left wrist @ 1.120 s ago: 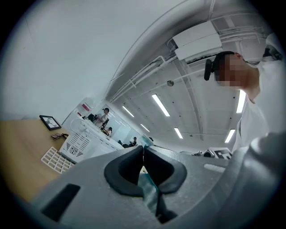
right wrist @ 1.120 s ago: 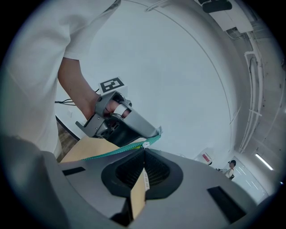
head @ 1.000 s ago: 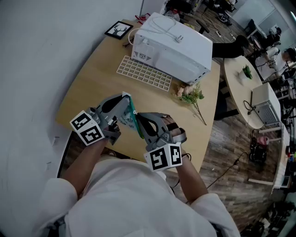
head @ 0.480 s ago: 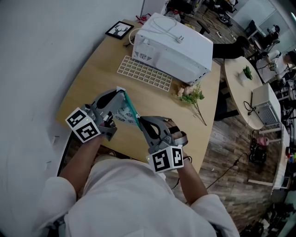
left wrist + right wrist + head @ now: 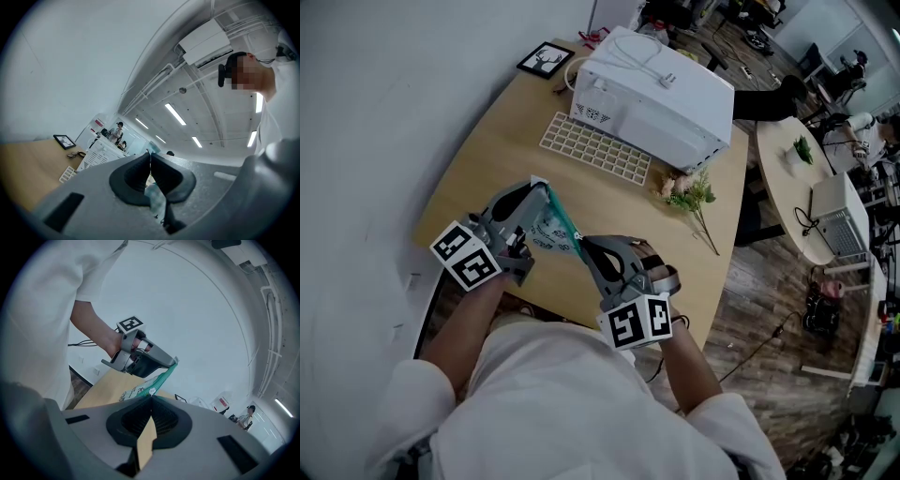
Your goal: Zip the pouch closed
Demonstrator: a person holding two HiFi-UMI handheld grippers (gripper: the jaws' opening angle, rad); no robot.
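Bright even light, ceiling strips (image 5: 176, 114); fisheye edges warped, vignetted.

In the head view the left gripper (image 5: 538, 185) has slid toward 9 o'clock, its marker cube (image 5: 469, 262) going with it, away from the right gripper (image 5: 581, 246), so the gap between the two is wider. The pouch (image 5: 548, 232), a second ago bunched between the close-set noses, now shows more of its printed face. Its teal zipper edge (image 5: 564, 217) runs as a longer, straighter line from 11 o'clock down to 5 o'clock between them. It looks tauter too, though at this size that is hard to be sure of. Most of the shift came early in the second; the last half second added only a little.
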